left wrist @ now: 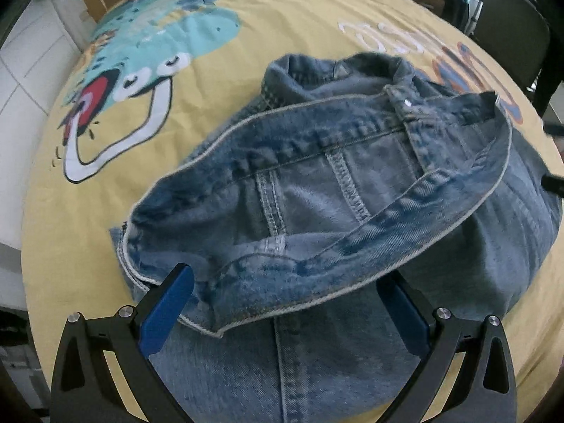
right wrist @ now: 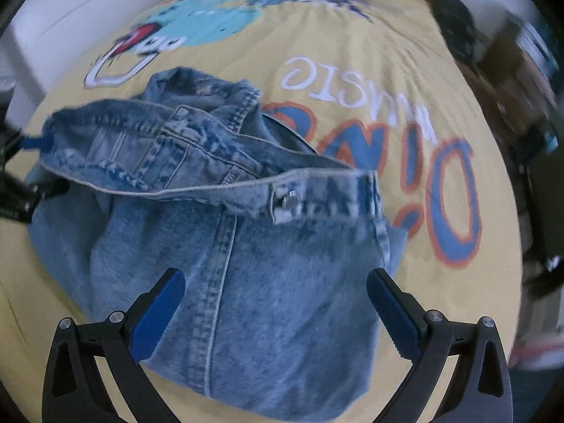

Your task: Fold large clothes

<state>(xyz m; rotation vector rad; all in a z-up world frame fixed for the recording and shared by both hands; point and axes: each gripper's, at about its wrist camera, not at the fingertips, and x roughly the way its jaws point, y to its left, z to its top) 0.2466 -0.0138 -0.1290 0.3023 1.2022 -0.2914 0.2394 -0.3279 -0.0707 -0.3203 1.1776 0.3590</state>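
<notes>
A yellow cartoon-printed bed sheet [left wrist: 246,35] covers the surface, and a faded blue denim garment [left wrist: 352,183] lies bunched in its middle, hem band gaping. The left gripper [left wrist: 285,282] hangs spread wide over that band; the right gripper [right wrist: 276,289], equally spread, hovers above the seamed panel. A good fold likely needs flattening first: pinch opposite band corners and draw them apart.

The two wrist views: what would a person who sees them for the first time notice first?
First, the denim garment bunched in the middle of the bed, its waistband gaping open towards the cameras. Next, the yellow sheet under it, with a turquoise cartoon dinosaur at the far end and big blue letters beside the denim. Both open grippers, left and right, frame the near fabric.
</notes>
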